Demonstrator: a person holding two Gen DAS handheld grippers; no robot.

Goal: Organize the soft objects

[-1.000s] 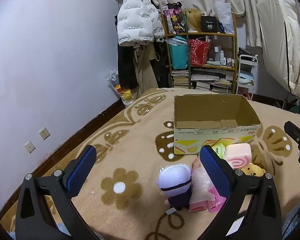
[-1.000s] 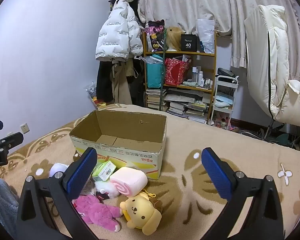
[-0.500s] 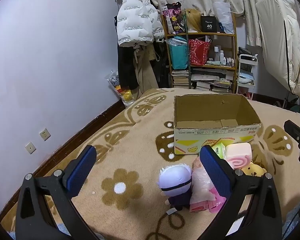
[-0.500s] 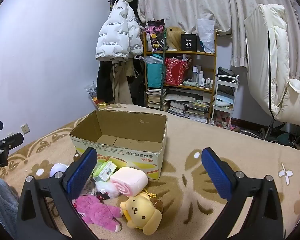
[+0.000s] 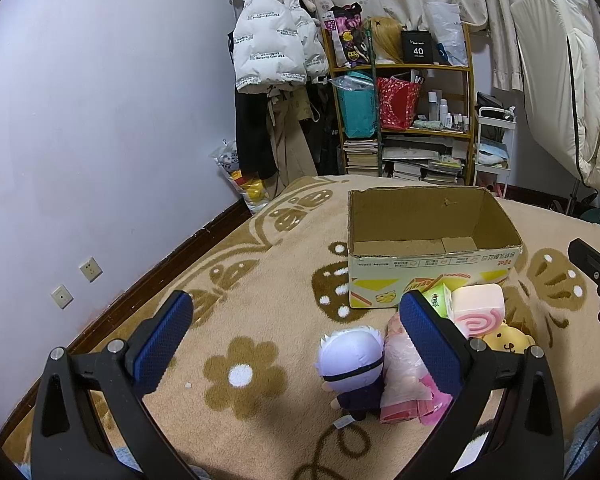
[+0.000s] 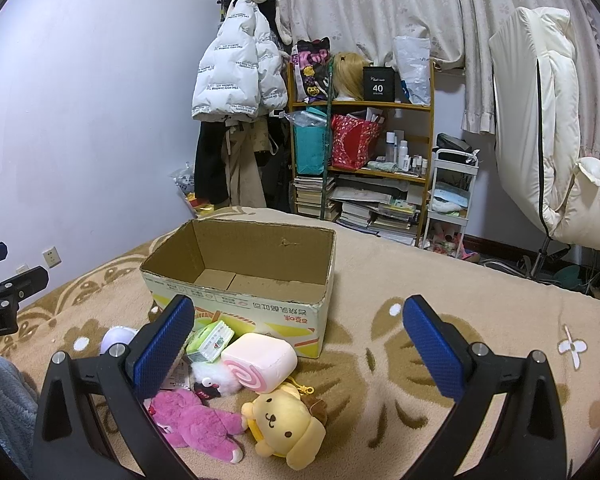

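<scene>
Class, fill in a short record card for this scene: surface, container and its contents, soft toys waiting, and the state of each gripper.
Surface: beige patterned blanket
Container: cardboard box, open top, nothing visible inside
Toys waiting: yellow dog plush, pink plush, swirl roll cushion, white-haired doll, all lying in front of the box
Other item: green packet beside the roll cushion
Left gripper: open, holding nothing
Right gripper: open, holding nothing
</scene>
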